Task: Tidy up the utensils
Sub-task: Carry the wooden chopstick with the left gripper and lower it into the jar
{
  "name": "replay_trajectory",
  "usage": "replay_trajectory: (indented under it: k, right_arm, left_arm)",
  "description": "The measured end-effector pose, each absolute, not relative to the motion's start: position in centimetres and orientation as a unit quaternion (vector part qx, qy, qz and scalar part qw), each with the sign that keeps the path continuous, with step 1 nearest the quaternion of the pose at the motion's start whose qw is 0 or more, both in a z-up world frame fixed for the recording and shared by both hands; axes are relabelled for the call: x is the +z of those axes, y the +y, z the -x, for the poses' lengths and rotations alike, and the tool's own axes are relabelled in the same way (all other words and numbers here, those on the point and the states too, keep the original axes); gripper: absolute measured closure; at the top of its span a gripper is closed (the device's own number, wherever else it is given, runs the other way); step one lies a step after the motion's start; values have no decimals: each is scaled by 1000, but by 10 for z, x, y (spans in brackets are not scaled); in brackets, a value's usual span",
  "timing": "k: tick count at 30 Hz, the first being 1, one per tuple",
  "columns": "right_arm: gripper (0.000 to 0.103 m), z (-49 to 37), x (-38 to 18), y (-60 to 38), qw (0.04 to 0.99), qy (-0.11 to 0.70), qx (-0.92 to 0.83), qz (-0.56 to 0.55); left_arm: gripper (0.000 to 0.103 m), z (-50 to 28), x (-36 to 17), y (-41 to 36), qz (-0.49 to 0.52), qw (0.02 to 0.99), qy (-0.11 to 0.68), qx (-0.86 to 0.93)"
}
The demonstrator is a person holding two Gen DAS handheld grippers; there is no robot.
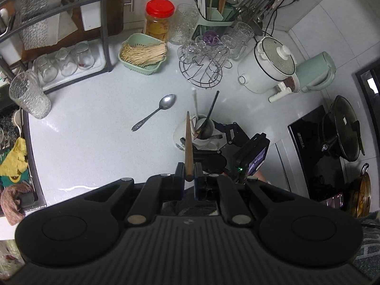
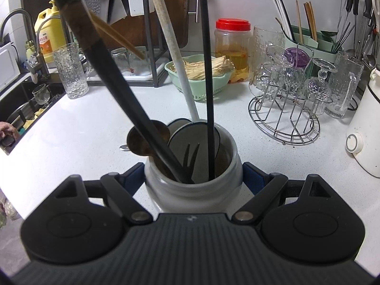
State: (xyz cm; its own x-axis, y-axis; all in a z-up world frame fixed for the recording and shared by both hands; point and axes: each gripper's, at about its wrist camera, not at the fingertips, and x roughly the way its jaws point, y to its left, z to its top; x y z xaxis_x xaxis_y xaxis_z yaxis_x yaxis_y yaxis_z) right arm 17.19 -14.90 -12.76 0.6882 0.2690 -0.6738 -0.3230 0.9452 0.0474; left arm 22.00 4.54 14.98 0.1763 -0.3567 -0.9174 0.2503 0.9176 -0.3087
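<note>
— Chopstick [image 1: 188, 142], brown wood, pinched between the nearly closed jaws of the left gripper [image 1: 189, 173] at lower centre of the left wrist view, tip aimed up the frame over the white jar [image 1: 181, 140].

— And the right gripper [image 2: 193, 178]?

— Half spread, clamped around the white jar [image 2: 193, 190] at the centre of the right wrist view, blue pads touching its sides. Standing upright on the white counter [image 2: 83, 130].

— Inside the jar?

— White chopstick [image 2: 175, 57], thin black chopstick [image 2: 206, 71], thick dark handle [image 2: 114, 76] leaning toward upper left, black fork [image 2: 190, 159] tines up, round spoon bowl [image 2: 142, 142] resting against the rim.

— Loose on the counter [image 1: 95, 123]?

— Metal spoon [image 1: 155, 112], lying left of the jar in the left wrist view, bowl toward upper right, well apart from the jar.

— Farther back?

— Green basket [image 1: 142, 54] of pale sticks, red-lidded jar [image 1: 158, 20], wire rack [image 1: 203, 64] hung with glasses, green utensil caddy [image 1: 213, 16] holding more chopsticks, all along the top of the frame.
</note>
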Motion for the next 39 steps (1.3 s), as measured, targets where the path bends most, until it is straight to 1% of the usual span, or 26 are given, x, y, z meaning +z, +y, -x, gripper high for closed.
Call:
replay_trajectory:
  k: [17,27,31,39]
  right_arm:
    - [13,-175,-130,-154,916,355,182,32]
    - [13,-179,-131,-155,915,352,195,34]
    - [13,-181,-132,-155,914,353,196,31]
    - [13,-180,-133,-155,915,352,196,30]
  left_arm:
    - [95,-254,127,-9,-5,720,660,-215]
    - [95,-272,157,-21,-36,729,650,-210]
    - [95,-276,154,-26,-49,720,659,-214]
    - [95,-287,143,-44,-107,689,677,-234]
